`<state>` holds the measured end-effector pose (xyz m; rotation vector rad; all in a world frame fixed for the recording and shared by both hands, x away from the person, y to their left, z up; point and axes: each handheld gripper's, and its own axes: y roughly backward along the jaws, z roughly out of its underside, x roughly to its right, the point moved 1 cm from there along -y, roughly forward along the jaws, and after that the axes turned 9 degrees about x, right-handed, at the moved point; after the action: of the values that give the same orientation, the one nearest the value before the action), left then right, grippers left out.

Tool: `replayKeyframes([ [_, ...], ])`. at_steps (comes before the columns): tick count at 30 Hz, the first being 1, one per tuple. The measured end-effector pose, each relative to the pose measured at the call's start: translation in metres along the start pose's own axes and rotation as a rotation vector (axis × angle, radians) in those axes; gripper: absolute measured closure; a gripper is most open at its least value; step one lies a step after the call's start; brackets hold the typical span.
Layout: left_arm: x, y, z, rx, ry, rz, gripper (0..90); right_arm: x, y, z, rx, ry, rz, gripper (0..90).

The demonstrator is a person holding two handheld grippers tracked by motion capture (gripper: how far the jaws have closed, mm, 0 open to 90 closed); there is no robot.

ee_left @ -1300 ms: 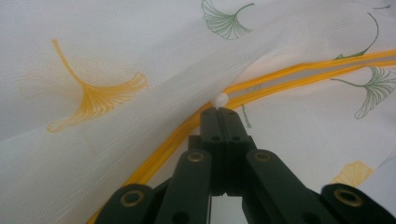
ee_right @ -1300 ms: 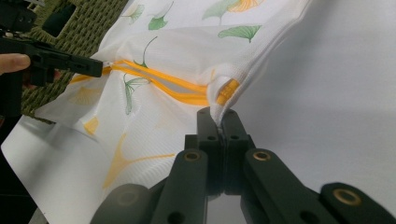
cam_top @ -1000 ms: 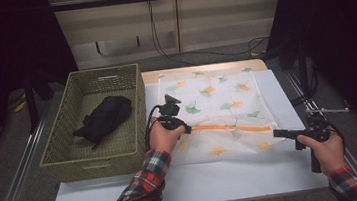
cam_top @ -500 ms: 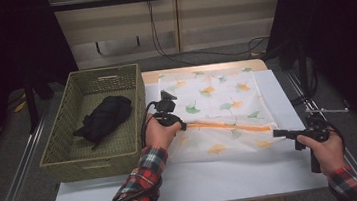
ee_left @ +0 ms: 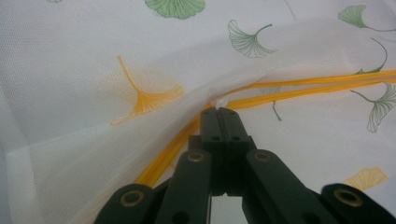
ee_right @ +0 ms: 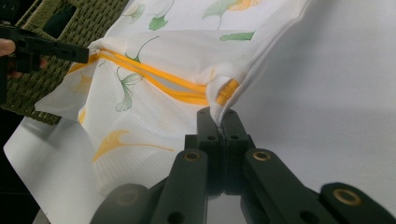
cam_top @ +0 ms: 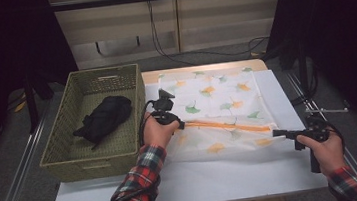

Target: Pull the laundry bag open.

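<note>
Jaws pinching mesh bag (cam_top: 218, 111), white table (cam_top: 225, 181), dark curtains (cam_top: 351, 37)

The right hand-held gripper (ee_right: 220, 115) rises from the bottom edge, its two black jaws pressed together on the near corner of a white mesh bag (ee_right: 154, 74). The pinched corner stands up from the jaws, with the end of a yellow zipper (ee_right: 182, 86) just beside them. The zipper runs away to the upper left across the bag, which is printed with green and yellow ginkgo leaves. At the far end of the zipper the left hand-held gripper (ee_right: 86, 55) holds the bag's edge, with fingers (ee_right: 7, 46) showing at the left border. Behind it stands a green wicker basket (ee_right: 70, 18). The white table (ee_right: 327, 93) lies bare to the right.
</note>
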<state>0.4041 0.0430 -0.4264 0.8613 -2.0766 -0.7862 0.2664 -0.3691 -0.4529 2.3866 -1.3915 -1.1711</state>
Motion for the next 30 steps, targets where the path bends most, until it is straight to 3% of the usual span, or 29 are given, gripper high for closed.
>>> replayKeyframes([
  [5, 0.000, -0.001, 0.000, 0.010, 0.023, -0.001, 90.0, 0.000, 0.001, 0.000, 0.004, 0.002, -0.003, 89.8],
  [16, -0.003, 0.005, -0.002, 0.001, 0.006, -0.012, 90.0, 0.000, 0.000, 0.000, 0.000, 0.004, 0.003, 89.8],
  [17, -0.003, 0.005, -0.002, 0.007, 0.022, -0.010, 90.0, 0.000, 0.000, 0.000, 0.001, 0.003, 0.003, 89.7],
  [29, -0.003, 0.009, -0.005, 0.011, 0.020, -0.012, 90.0, 0.000, 0.002, -0.001, 0.005, -0.004, 0.006, 89.8],
  [30, -0.003, 0.010, -0.005, 0.011, 0.014, -0.026, 90.0, 0.001, 0.002, -0.001, 0.005, -0.004, 0.006, 89.8],
])
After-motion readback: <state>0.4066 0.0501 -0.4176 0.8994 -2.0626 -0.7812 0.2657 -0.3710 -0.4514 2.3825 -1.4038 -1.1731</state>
